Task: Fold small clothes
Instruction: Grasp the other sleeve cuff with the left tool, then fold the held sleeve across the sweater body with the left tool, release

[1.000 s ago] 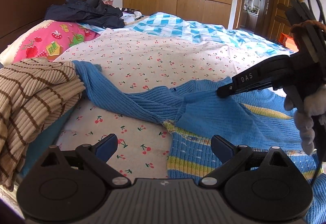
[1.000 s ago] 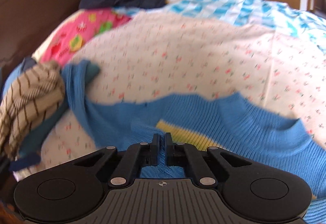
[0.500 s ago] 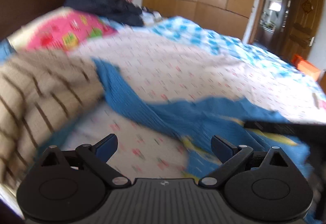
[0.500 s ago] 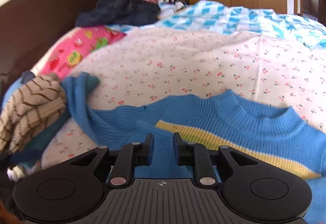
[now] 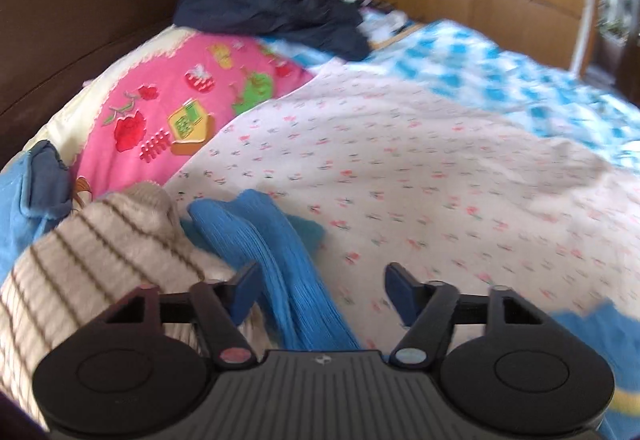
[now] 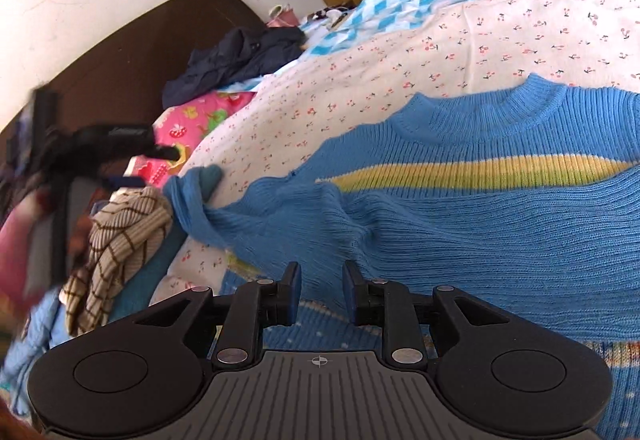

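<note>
A blue knit sweater (image 6: pixel 500 224) with a yellow stripe lies flat on the cherry-print sheet (image 6: pixel 460 40). Its left sleeve (image 6: pixel 192 200) stretches out toward a striped beige garment. My right gripper (image 6: pixel 319 286) is open and empty, low over the sweater's body. My left gripper (image 5: pixel 320 290) is open, and the blue sleeve (image 5: pixel 276 260) runs between its fingers without being pinched. The left gripper also shows blurred in the right wrist view (image 6: pixel 156 152), above the sleeve end.
A striped beige garment (image 5: pixel 100 264) is piled at the left beside the sleeve. A pink pillow (image 5: pixel 180 108) and a dark jacket (image 5: pixel 276 16) lie by the brown headboard (image 5: pixel 100 0). A blue checked blanket (image 5: pixel 500 72) covers the far side.
My right gripper has opened and let go of the sweater. My left gripper has swung left to the sleeve, its jaws a little narrower.
</note>
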Demonstrator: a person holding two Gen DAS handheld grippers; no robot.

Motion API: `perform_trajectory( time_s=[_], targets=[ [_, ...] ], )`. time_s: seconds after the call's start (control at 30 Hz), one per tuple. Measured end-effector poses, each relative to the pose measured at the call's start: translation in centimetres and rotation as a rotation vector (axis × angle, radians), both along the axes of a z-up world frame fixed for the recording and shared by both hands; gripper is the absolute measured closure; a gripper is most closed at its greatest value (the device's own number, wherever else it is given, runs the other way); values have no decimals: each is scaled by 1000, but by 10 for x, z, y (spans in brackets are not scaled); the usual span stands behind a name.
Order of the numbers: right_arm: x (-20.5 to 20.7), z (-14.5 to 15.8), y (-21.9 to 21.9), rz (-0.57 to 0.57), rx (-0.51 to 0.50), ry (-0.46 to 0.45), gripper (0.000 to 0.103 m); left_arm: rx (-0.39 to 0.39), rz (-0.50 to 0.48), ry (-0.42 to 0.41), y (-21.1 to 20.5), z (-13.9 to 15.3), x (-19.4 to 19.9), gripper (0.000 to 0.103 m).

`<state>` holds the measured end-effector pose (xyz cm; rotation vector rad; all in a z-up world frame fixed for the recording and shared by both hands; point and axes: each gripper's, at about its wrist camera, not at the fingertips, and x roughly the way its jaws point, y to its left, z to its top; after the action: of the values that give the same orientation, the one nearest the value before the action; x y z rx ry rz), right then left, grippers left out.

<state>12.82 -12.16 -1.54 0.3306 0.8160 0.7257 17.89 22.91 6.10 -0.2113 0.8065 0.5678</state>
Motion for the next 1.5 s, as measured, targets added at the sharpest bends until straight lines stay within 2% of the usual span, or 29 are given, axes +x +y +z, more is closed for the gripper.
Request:
perform_trajectory(
  time_s=[0.03, 0.07, 0.2, 0.33, 0.53, 0.63, 0.8, 0.93, 1.07, 1.13, 1.27, 1.37, 1.5],
  targets=[
    [1, 0, 0, 6, 8, 0, 79, -4, 17, 30, 7, -4, 10, 49],
    [2, 0, -2, 15, 17, 3, 79, -11, 40, 61, 13, -8, 18, 52],
    [4, -4, -6, 26, 31, 19, 79, -20, 106, 142, 29, -24, 39, 58],
    [6, -8, -8, 26, 49, 41, 79, -3, 121, 156, 32, -26, 50, 58],
    [8, -10, -11, 14, 68, 63, 79, 8, 72, 125, 25, -13, 61, 58],
    [7, -10, -12, 14, 68, 64, 79, 51, 68, 190, 21, -18, 70, 58],
    [8, -10, -12, 14, 73, 69, 79, 30, 118, 278, 31, -35, 75, 59],
    [10, -11, -15, 11, 84, 81, 79, 65, 135, 319, 33, -45, 74, 63],
    [10, -10, -17, 8, 86, 77, 79, 66, 129, 306, 34, -42, 70, 73],
    [10, -9, -17, 7, 85, 72, 79, 52, 121, 289, 35, -40, 66, 83],
    [8, -6, -20, -3, 92, 65, 79, -1, 106, 231, 32, -31, 57, 89],
    [8, -1, -26, -16, 104, 50, 79, -81, 39, 138, 19, -19, 46, 89],
    [9, 4, -34, -39, 133, 41, 79, -271, -135, 4, -13, 2, 26, 89]
  ],
)
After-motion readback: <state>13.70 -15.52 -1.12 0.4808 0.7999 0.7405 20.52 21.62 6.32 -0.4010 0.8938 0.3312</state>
